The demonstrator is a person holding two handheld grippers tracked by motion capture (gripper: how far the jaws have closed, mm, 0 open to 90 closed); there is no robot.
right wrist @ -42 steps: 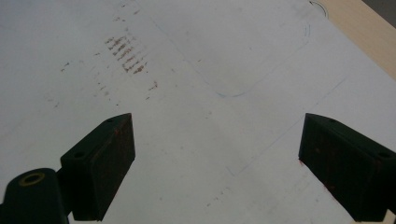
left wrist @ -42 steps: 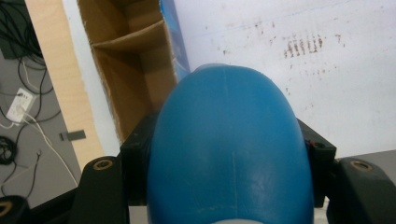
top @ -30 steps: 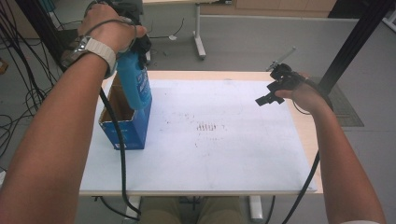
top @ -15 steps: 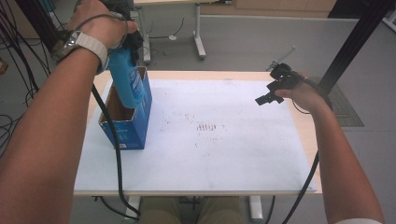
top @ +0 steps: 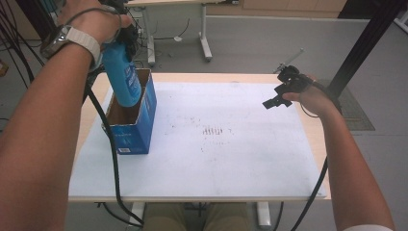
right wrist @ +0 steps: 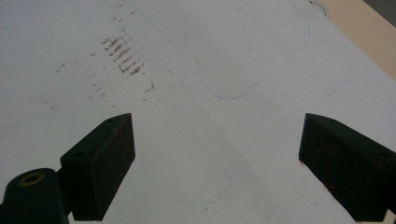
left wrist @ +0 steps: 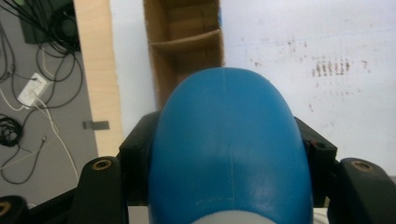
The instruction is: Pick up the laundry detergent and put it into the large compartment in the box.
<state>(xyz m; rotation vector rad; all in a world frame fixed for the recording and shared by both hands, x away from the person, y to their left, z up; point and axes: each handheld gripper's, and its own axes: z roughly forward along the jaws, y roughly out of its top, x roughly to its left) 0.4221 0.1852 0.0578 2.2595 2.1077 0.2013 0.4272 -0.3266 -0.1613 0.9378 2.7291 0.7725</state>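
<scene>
A blue bottle (top: 121,72) hangs upright over the open blue cardboard box (top: 133,131) at the table's left, its lower end just inside the box mouth. My left gripper (top: 122,42) is shut on the bottle near its top. In the left gripper view the bottle's rounded body (left wrist: 229,154) sits between the black jaws of my left gripper (left wrist: 229,140), and the brown inside of the box (left wrist: 187,42) lies below. My right gripper (top: 276,98) hovers open above the table's right side; the right gripper view has nothing between the pads of that gripper (right wrist: 215,158).
A white sheet (top: 226,159) covers the wooden table, with reddish-brown smudges (top: 214,131) near its middle. Cables (top: 113,159) trail from the left gripper over the front edge. Table legs and more cables are on the floor behind.
My left hand has lifted the blue bottle a little higher out of the box. The right hand has stayed where it was.
</scene>
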